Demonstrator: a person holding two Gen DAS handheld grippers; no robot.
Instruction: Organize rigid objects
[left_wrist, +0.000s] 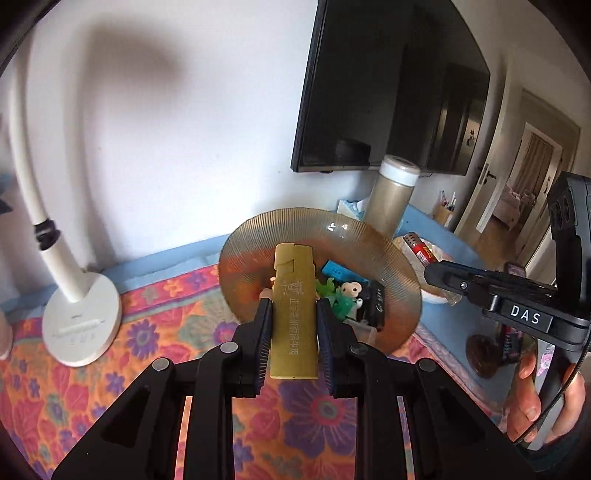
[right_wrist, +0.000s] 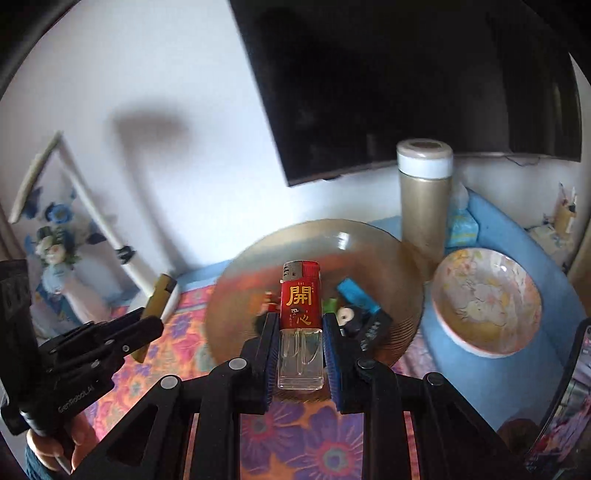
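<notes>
Clearly both lighters are light, stiff and slick-sided (best pinched across the flat faces): the left gripper (left_wrist: 293, 319) clamps the olive-yellow plastic lighter (left_wrist: 294, 314), the right gripper (right_wrist: 300, 345) the red-labelled clear-bottomed lighter (right_wrist: 300, 325), above the ribbed amber glass plate (right_wrist: 369, 236).

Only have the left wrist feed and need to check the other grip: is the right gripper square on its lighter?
Observer: Yes. The right gripper is shut on the red lighter, with its pads on the clear lower body and the metal head pointing away.
Operator: Bowl behind it, anything inside?
Observer: Nothing visible in the floral bowl. It sits to the right of the glass plate.
Operator: Anything far left?
Observer: A vase of blue flowers stands against the wall.
</notes>
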